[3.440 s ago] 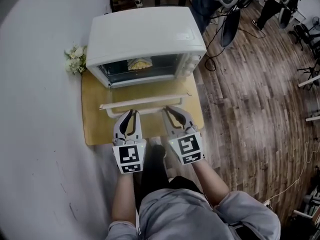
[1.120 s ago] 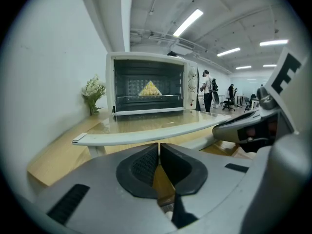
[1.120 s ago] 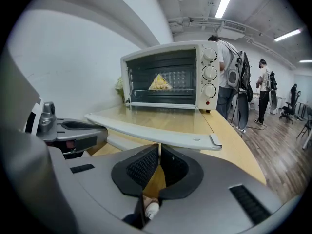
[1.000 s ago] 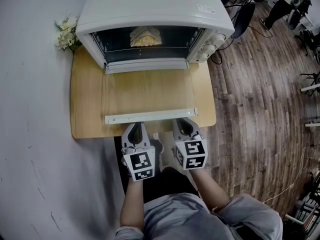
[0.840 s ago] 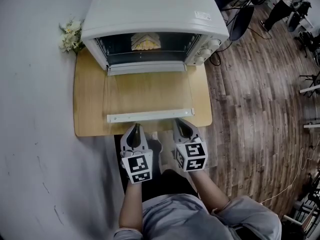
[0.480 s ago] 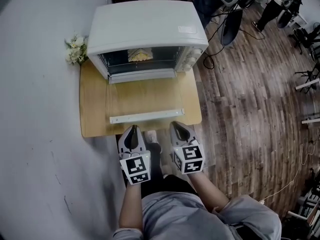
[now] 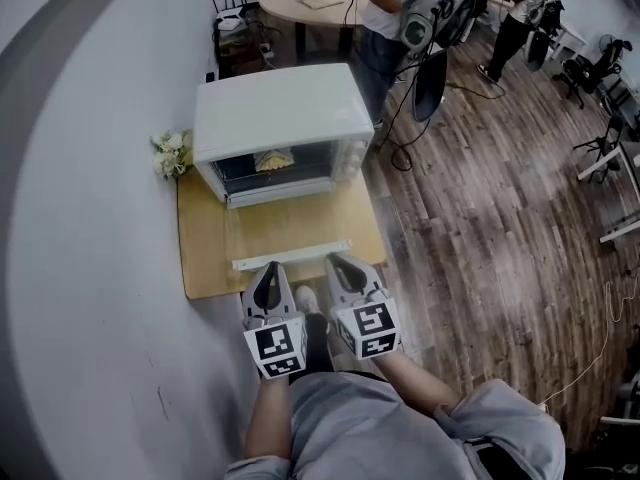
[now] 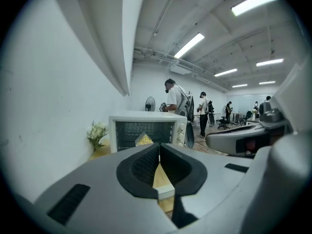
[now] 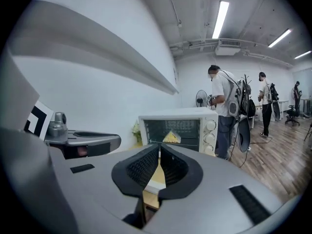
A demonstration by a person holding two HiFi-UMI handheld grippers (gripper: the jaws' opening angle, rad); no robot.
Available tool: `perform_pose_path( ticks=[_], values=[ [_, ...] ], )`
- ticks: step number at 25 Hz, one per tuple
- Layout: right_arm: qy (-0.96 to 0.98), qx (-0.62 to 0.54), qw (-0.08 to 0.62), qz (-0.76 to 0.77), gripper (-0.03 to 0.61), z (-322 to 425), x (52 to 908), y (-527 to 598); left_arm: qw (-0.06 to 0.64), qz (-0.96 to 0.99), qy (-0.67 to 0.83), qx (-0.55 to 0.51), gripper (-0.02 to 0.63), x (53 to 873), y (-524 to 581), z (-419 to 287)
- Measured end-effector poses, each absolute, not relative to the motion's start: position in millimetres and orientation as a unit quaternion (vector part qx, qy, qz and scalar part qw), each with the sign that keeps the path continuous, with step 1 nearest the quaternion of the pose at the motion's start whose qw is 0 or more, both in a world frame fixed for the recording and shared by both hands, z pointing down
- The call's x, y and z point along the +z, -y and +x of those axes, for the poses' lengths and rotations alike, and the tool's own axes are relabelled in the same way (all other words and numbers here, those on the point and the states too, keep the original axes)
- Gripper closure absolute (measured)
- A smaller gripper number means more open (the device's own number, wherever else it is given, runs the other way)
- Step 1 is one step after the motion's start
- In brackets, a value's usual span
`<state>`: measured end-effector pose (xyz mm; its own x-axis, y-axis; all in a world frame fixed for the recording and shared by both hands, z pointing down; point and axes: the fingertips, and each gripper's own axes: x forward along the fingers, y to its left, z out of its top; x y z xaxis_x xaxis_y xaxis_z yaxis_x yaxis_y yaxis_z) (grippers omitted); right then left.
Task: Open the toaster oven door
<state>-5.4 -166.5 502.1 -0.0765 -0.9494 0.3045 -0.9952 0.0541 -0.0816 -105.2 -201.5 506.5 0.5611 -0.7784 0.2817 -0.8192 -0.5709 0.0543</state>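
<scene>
Head view: I'm seeing the toaster oven (image 7: 280,118) sitting at the back of the worktop (image 7: 205,258), up against the wall. Its door (image 7: 300,223) is lying fully dropped, flat over the worktop, with the handle bar (image 7: 291,255) nearest me. The left gripper (image 7: 268,268) and right gripper (image 7: 335,262) were spread at that bar a few seconds ago. Now both are clenched empty and pulling back and up, off the worktop edge. I'm judging the opening as done and this as the retreat. Counting here: one oven, one door, two grippers, one bunch of flowers (image 7: 172,153) beside the oven's left side, one piece of food (image 7: 277,160) inside, and at least two people far back on the wooden floor.

Left gripper view: the jaws are meeting at the tips with nothing between them. The open oven cavity is showing straight ahead, well apart, with the food in it.

Right gripper view: same story, jaws pressed together on nothing and the oven ahead with its cavity exposed. I'm counting three knobs (image 9: 210,136) down its right side.
</scene>
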Motion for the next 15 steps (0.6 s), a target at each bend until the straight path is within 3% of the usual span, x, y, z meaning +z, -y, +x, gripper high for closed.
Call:
perform_pose_path(
  ticks=[9, 15],
  values=[
    [0.733, 0.088, 0.032, 0.674, 0.574, -13.0, 429.6, 152.5, 0.059, 0.887, 0.451, 0.074, 0.606, 439.5, 182.7, -109.4],
    [0.737, 0.079, 0.018, 0.671, 0.578, -17.6, 425.8, 142.2, 0.055, 0.882, 0.464, 0.061, 0.607, 432.5, 175.9, -117.4]
  ],
)
